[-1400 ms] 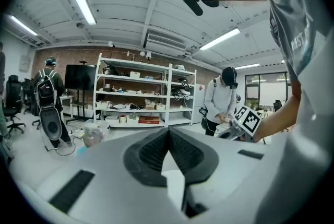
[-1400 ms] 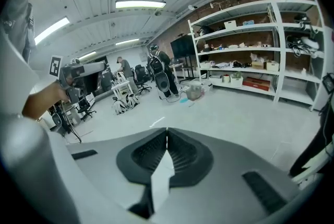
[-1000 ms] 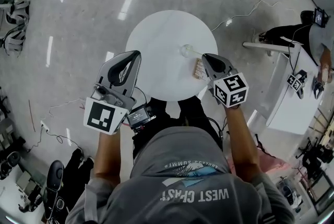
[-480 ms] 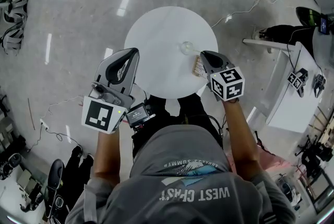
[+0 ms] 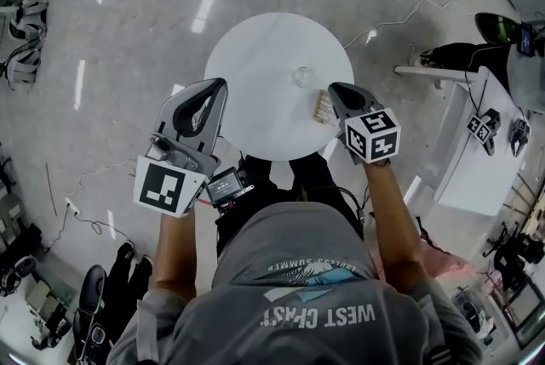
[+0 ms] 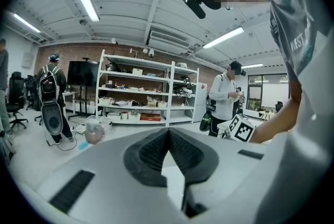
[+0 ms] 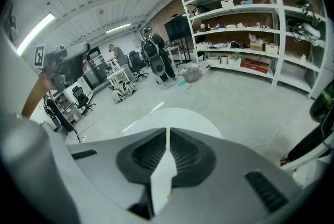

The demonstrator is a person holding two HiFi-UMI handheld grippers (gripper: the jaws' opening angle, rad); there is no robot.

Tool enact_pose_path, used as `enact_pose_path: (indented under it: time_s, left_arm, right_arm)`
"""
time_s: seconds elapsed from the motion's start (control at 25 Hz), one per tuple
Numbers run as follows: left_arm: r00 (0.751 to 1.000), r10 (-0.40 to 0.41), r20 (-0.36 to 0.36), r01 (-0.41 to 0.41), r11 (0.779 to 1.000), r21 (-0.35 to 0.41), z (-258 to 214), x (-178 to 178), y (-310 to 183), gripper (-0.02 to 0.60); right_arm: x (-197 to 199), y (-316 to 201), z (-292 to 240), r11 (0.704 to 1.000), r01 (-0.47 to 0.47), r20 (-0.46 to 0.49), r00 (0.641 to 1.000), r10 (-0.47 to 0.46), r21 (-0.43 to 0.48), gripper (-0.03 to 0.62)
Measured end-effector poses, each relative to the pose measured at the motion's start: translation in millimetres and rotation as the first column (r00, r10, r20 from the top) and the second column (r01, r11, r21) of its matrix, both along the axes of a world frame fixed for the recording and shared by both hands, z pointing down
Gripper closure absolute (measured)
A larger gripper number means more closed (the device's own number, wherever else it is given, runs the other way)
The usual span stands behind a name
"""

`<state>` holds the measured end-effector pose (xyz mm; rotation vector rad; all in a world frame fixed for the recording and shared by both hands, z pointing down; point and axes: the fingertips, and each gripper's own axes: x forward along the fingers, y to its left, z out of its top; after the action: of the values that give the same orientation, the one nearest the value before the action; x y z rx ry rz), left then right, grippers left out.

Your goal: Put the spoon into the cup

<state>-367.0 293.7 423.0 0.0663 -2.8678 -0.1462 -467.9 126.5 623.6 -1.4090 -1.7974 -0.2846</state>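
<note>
A small clear glass cup [image 5: 302, 76] stands on the round white table [image 5: 255, 65], right of its middle. I cannot make out the spoon in any view. My right gripper [image 5: 333, 88] is shut and holds nothing, its tip over the table's right edge just below and right of the cup. A small tan card-like thing [image 5: 324, 108] lies on the table next to it. My left gripper [image 5: 220, 86] is shut and empty, at the table's left edge. In the right gripper view the shut right gripper [image 7: 167, 133] points over the table [image 7: 177, 116]. The left gripper [image 6: 168, 133] points out into the room.
A white rectangular table [image 5: 464, 176] stands to the right with marker-cube tools [image 5: 481, 132] on it. Cables [image 5: 400, 19] trail over the grey floor. Shelving [image 6: 141, 92] and standing people [image 6: 227, 97] show in the left gripper view. Office chairs [image 7: 125, 79] stand beyond the round table.
A thin pale line that ran from the cup toward the right gripper one second ago no longer shows. Both grippers have barely moved and stay shut.
</note>
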Motion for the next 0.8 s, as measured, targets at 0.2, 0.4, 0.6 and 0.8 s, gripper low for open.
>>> enact_pose_path:
  time_s: [0.2, 0.4, 0.6, 0.8]
  left_arm:
    - [0.999, 0.003, 0.041, -0.002, 1.0, -0.027, -18.3, 6.9, -3.7, 0.58]
    - [0.995, 0.007, 0.095, -0.001, 0.998, -0.062, -45.1, 14.3, -14.6, 0.58]
    - [0.991, 0.017, 0.131, -0.004, 0.995, -0.095, -64.6, 23.9, -27.0, 0.58]
    - [0.986, 0.027, 0.165, -0.007, 0.993, -0.12, -83.9, 40.0, -36.4, 0.58]
  right_arm:
    - [-3.1, 2.2, -33.8, 0.998, -0.02, 0.049, 0.999, 0.023, -0.062, 0.587]
    - [-7.3, 1.3, -89.4, 0.985, -0.028, 0.105, 0.993, 0.047, -0.169, 0.588]
    - [-4.7, -4.1, -150.7, 0.958, -0.007, 0.166, 0.984, 0.057, -0.287, 0.588]
    - [8.0, -15.2, -211.2, 0.926, 0.052, 0.259, 0.965, 0.051, -0.373, 0.589]
